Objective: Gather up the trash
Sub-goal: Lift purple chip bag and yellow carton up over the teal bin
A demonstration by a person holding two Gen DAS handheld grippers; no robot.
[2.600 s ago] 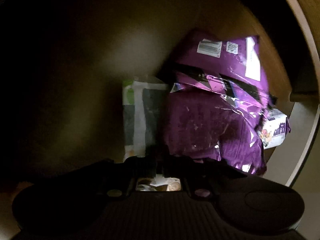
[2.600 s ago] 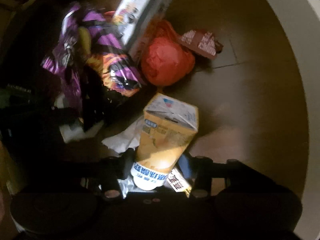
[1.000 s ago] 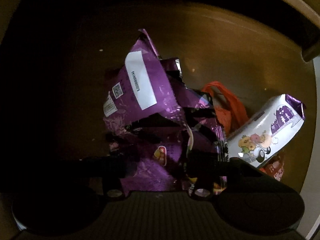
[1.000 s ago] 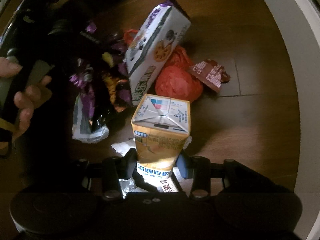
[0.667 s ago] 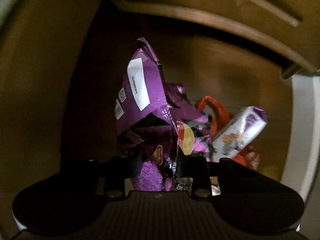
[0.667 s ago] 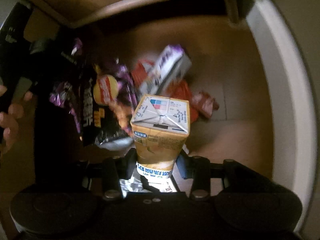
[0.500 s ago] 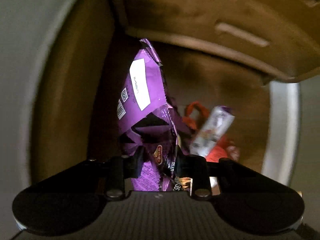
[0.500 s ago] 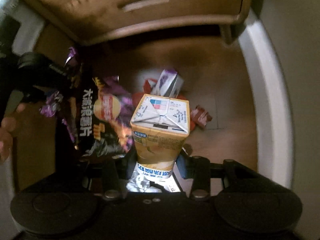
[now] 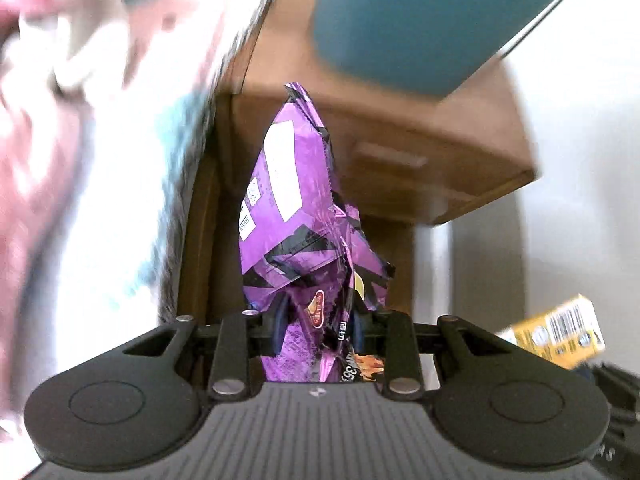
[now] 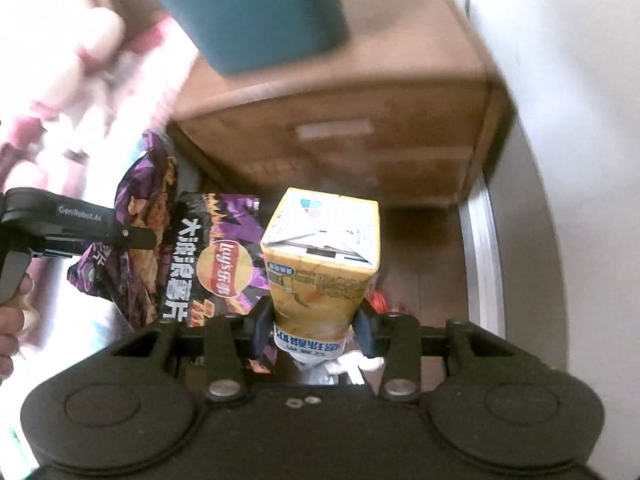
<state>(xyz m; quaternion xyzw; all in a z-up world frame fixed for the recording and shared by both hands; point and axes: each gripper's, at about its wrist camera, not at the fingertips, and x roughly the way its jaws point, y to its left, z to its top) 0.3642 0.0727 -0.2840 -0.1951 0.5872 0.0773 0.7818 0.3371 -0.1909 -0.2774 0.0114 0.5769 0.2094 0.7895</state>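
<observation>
My left gripper (image 9: 318,322) is shut on a crumpled purple chip bag (image 9: 296,208) and holds it upright in the air. The same bag (image 10: 200,256) shows in the right wrist view, hanging from the left gripper's finger (image 10: 76,226). My right gripper (image 10: 314,326) is shut on a yellow drink carton (image 10: 324,256), held upright. The carton's end (image 9: 556,338) shows at the right edge of the left wrist view.
A brown wooden nightstand (image 10: 360,112) with a drawer stands ahead, and a teal box-shaped thing (image 10: 256,8) sits above it. Pink and white bedding (image 9: 80,140) lies to the left. A white wall (image 10: 560,160) runs along the right. Red trash (image 10: 378,302) lies on the wooden floor below.
Both grippers have risen from the dark floor under the furniture into bright light, carrying the chip bag and the carton. The rest of the trash pile has dropped out of sight.
</observation>
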